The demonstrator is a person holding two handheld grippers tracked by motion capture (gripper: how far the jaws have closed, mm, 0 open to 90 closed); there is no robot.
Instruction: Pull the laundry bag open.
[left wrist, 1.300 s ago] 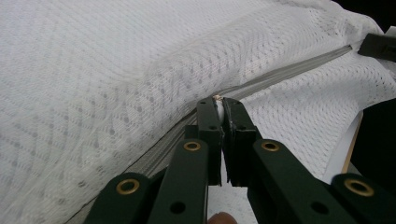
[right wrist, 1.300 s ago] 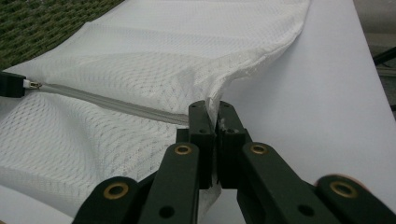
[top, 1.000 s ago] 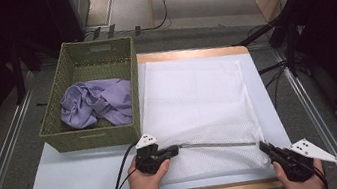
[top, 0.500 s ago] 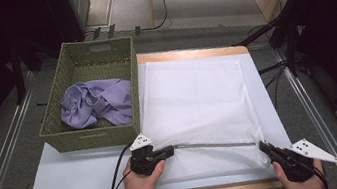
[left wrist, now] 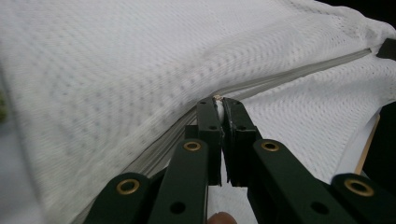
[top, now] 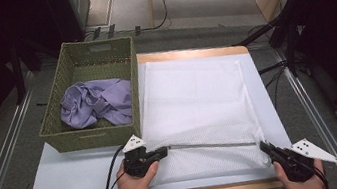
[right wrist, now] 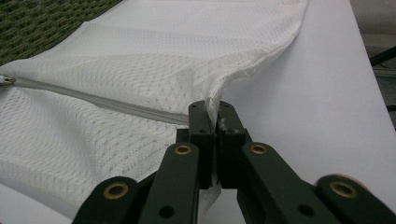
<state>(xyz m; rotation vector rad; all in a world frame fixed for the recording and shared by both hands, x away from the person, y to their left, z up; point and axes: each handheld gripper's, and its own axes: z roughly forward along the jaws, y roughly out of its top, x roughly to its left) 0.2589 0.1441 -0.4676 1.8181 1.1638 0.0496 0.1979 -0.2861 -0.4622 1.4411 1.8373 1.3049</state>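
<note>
A white mesh laundry bag (top: 193,101) lies flat on the table, its grey zipper (top: 209,145) running along the near edge. My left gripper (top: 165,150) is shut on the zipper pull at the zipper's left end; in the left gripper view the jaws (left wrist: 219,100) pinch a small tab with the zipper (left wrist: 299,70) stretching away. My right gripper (top: 263,146) is shut on the bag's near right corner, and the right gripper view shows mesh clamped between its jaws (right wrist: 212,107) where the zipper (right wrist: 93,100) ends.
A green woven basket (top: 92,136) stands left of the bag and holds a crumpled purple cloth (top: 94,103). The table (top: 82,173) has a pale blue top; its front edge is just behind both hands. Cables and dark stands lie beyond the right edge.
My left gripper has slid a little to the left along the zipper line. The right gripper has stayed in place.
</note>
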